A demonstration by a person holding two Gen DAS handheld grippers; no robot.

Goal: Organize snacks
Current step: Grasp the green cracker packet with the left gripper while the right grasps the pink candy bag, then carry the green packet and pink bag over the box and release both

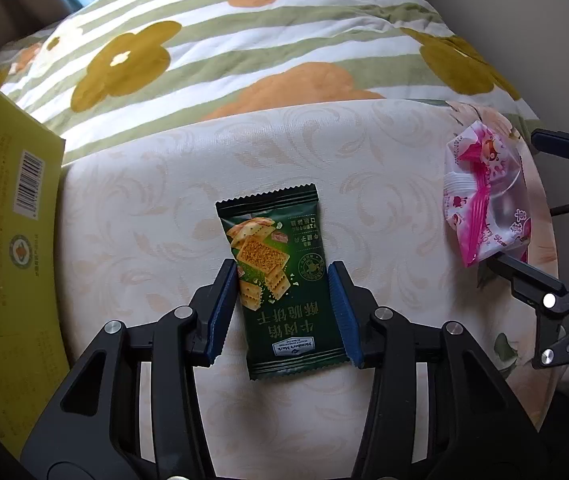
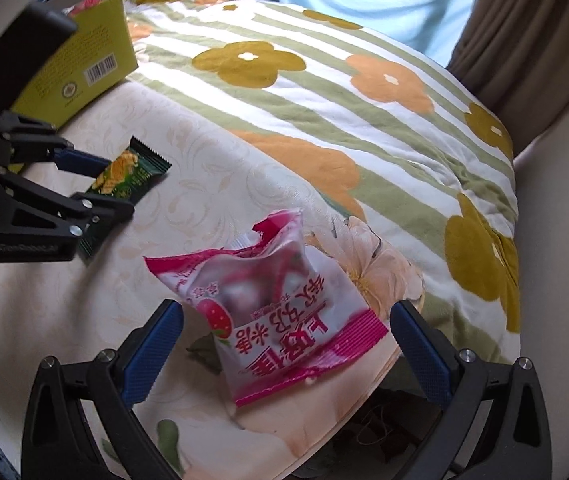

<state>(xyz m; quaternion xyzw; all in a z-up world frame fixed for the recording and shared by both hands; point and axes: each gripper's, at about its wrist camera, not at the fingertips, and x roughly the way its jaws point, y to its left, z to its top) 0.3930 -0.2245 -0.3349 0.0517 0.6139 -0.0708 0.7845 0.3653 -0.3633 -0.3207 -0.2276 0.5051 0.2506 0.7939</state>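
Note:
A dark green cracker packet (image 1: 280, 276) lies flat on the cream patterned table top (image 1: 144, 216). My left gripper (image 1: 284, 304) straddles it, its blue pads close beside both long edges; I cannot tell whether they touch. The packet also shows in the right wrist view (image 2: 124, 184), between the left gripper's fingers (image 2: 80, 164). A pink and white candy bag (image 2: 280, 308) lies near the table's right edge. My right gripper (image 2: 284, 340) is open wide around it, its pads apart from it. The bag also shows in the left wrist view (image 1: 484, 196).
A yellow-green carton (image 1: 4, 240) stands at the table's left; it also shows in the right wrist view (image 2: 84, 60). A striped quilt with orange and olive flowers (image 1: 244, 40) lies behind the table. The table's edge drops off close to the pink bag.

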